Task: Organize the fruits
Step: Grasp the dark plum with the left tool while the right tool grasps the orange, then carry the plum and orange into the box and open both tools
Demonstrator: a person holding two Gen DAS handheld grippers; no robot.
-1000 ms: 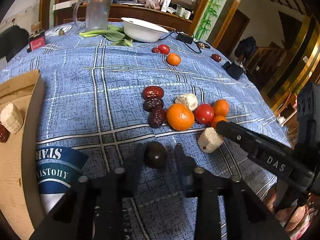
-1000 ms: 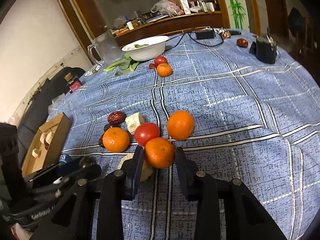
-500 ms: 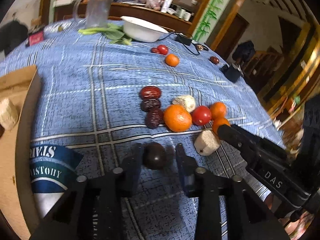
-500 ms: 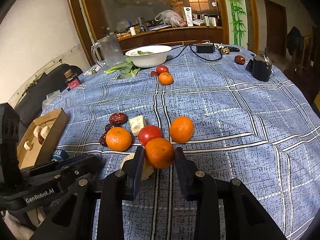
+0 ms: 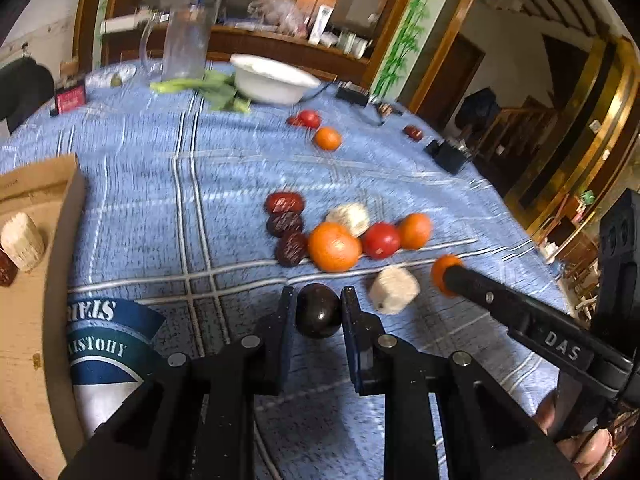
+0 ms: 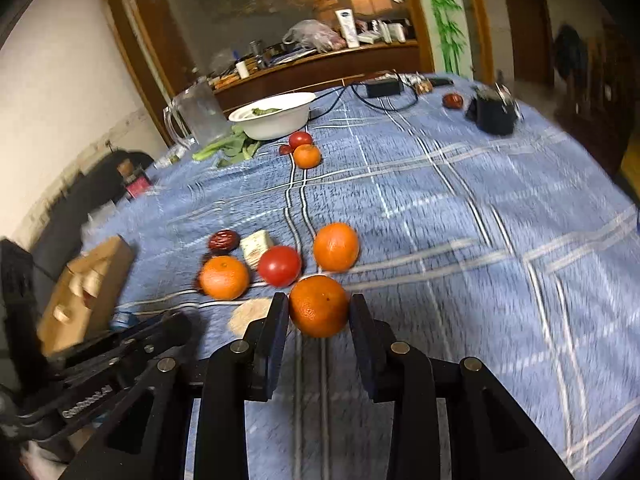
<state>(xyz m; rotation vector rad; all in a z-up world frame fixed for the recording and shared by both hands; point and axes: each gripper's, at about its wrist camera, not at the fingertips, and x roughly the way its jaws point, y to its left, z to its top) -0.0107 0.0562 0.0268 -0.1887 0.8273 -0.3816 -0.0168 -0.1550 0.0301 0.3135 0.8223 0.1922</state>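
A dark round fruit (image 5: 318, 314) sits between the black fingers of my left gripper (image 5: 318, 297). The jaws are closing and both pads press its sides, low over the blue checked tablecloth (image 5: 132, 200). My right gripper (image 6: 319, 300) is shut on an orange (image 6: 319, 310), held just above the cloth. In the left wrist view that orange (image 5: 440, 268) shows at the tip of the right gripper's finger (image 5: 500, 300). Beyond lie two oranges (image 5: 334, 246) (image 5: 414, 230), a tomato (image 5: 380, 240), red dates (image 5: 284, 202) and a pale cob chunk (image 5: 394, 290).
A cardboard box (image 5: 44, 208) at the left holds another pale chunk (image 5: 22, 236). Far back stand a white bowl (image 5: 272, 84), a glass jug (image 5: 186, 46), leafy greens (image 5: 216, 90), a tomato (image 5: 310, 119) and an orange (image 5: 327, 139). A black box (image 5: 448, 156) sits at right.
The left jaws opened a little around the dark fruit, then closed on it again. The right gripper has carried its orange up and away from the pale chunk.
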